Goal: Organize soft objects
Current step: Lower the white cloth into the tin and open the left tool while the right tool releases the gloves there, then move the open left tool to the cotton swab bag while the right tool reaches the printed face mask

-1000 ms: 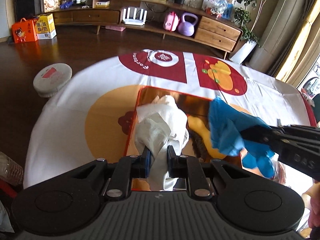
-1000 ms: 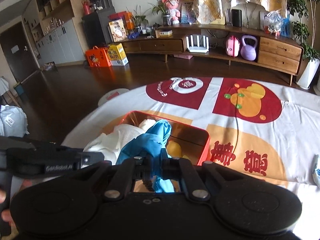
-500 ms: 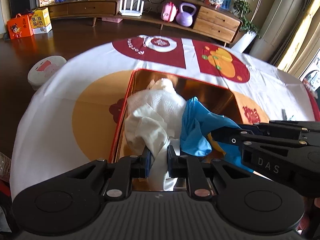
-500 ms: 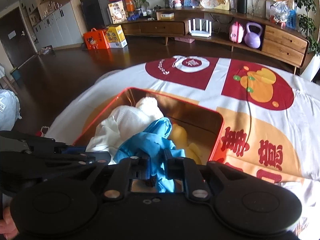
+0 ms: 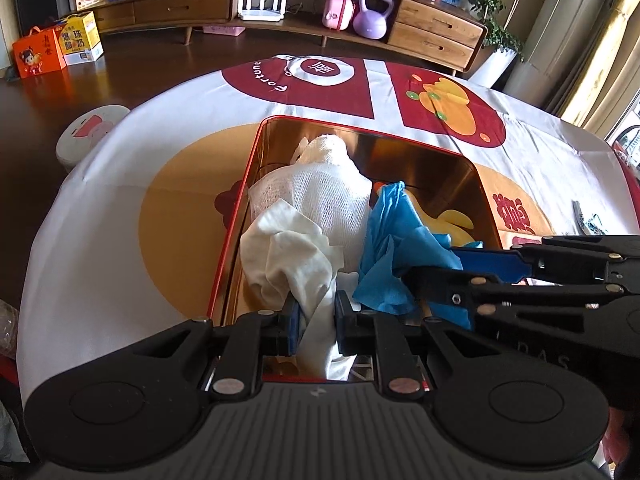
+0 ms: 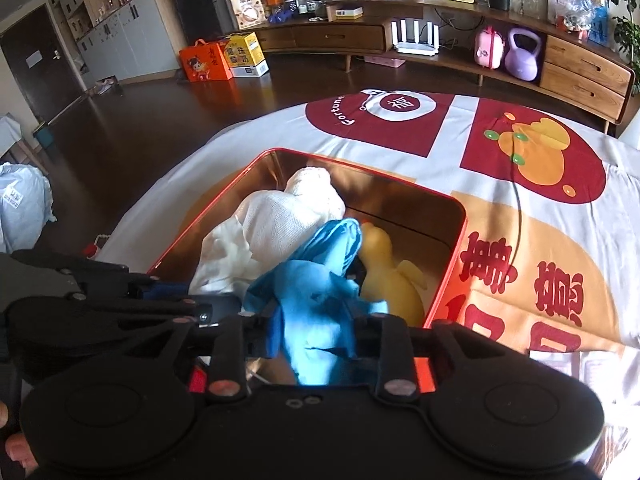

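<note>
Lowered since a second ago: both cloths, which hung above the tin then, now sit down inside it, and my two grippers have come in close over its near end.

Item 1, white cloth: crumpled, lying along the left side of the red tin, against the white mesh bundle behind it. My left gripper is clamped on the cloth's near tail, which runs down between the jaws.

Item 2, blue cloth: bunched in the tin's near middle, touching the white cloth on one side and the yellow soft toy on the other. My right gripper has it between the jaws; the jaws stand wider than a second ago, and I cannot tell whether they grip it. In the left wrist view the same gripper reaches in from the right across the blue cloth.

Item 3, tin: rectangular, gold inside, red rim, resting on the red, white and orange printed tablecloth.

Surroundings: a wooden sideboard with a purple kettlebell and a pink case on its lower shelf; orange and yellow boxes on the dark floor.
</note>
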